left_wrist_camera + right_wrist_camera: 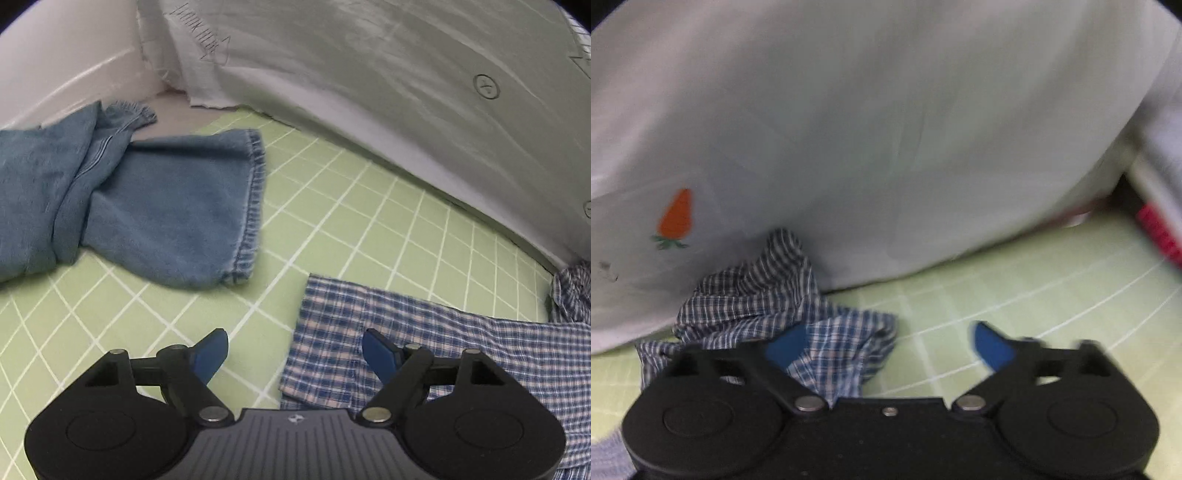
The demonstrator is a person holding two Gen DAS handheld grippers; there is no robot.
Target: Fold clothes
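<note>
A blue and white plaid garment (461, 350) lies flat on the green grid mat (332, 221), right of centre in the left wrist view. My left gripper (295, 350) is open and empty, just above the mat, with its right finger over the garment's left edge. In the right wrist view a bunched end of the plaid garment (798, 317) lies against a white sheet. My right gripper (890, 343) is open, its left finger (786, 347) resting on the bunched plaid cloth, its right finger over bare mat (1015, 280).
A blue denim garment (147, 199) lies crumpled at the left of the mat. A white draped sheet (369, 74) borders the mat's far side; it carries an orange carrot print (676, 216). A red object (1160, 232) sits at the far right.
</note>
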